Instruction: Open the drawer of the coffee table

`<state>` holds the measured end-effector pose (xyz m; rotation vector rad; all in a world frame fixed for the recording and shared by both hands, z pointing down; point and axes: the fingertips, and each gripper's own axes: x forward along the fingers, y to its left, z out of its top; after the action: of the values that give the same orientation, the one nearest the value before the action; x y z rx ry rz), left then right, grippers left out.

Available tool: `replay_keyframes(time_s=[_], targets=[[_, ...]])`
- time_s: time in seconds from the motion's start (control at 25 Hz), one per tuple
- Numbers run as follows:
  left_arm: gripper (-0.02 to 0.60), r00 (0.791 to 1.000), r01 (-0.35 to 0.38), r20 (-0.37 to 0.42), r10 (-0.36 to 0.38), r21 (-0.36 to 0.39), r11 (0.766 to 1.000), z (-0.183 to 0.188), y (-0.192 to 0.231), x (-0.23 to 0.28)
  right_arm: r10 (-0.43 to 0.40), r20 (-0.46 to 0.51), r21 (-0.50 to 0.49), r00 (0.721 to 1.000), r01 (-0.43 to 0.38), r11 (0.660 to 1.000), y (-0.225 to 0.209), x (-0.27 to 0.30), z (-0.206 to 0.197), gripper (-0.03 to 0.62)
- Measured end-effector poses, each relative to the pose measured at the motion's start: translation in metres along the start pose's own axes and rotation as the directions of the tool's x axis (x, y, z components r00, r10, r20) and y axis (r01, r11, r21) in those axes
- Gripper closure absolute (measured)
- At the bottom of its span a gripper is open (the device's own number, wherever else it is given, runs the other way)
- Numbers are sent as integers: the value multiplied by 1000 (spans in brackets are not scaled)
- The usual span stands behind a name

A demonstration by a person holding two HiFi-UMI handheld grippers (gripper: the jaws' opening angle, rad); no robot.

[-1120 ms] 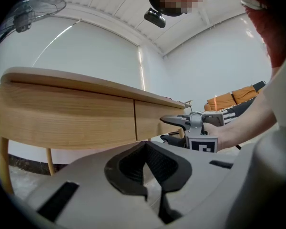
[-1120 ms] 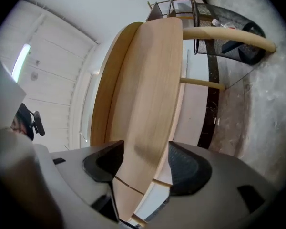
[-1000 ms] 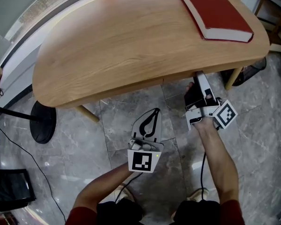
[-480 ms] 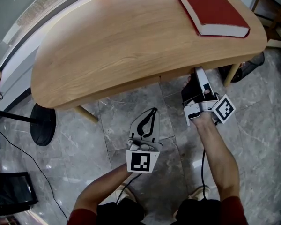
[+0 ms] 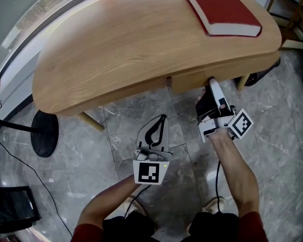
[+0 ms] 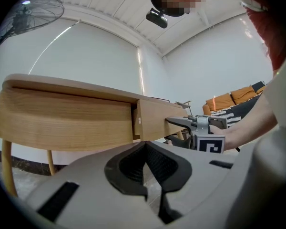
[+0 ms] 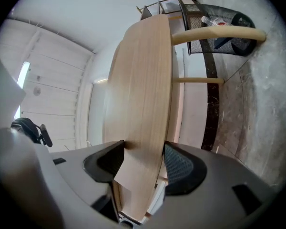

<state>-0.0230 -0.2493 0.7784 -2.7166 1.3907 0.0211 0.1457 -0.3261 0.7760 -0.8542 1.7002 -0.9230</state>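
The light wooden coffee table [image 5: 131, 39] fills the upper head view. Its drawer front [image 5: 192, 79] juts slightly out from the near edge, with a dark gap at its left end. My right gripper [image 5: 210, 86] is shut on that drawer front, one jaw on each face of the panel [image 7: 143, 128]. Lower left of it, my left gripper [image 5: 163, 118] hangs over the floor, shut and empty. In the left gripper view the drawer front [image 6: 152, 120] stands proud of the table edge, with the right gripper [image 6: 181, 123] on it.
A red book [image 5: 219, 6] lies on the table's far right. A black round fan base [image 5: 45, 132] and a cable sit on the grey stone floor at left. A table leg [image 5: 91, 121] slants down near it. A black wire bin [image 7: 219, 25] stands past the table.
The drawer front has come a little way out of the table edge, drawn toward me by the right gripper. The left gripper has barely moved.
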Motion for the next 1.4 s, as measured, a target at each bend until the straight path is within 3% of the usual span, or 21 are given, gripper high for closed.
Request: replay_keyframes(time_s=[1.4], targets=[[574,995,95,18,-96,24,995,25,-39,-48,-4,-34,-21,999,3,1000,68,-125,-18,339]])
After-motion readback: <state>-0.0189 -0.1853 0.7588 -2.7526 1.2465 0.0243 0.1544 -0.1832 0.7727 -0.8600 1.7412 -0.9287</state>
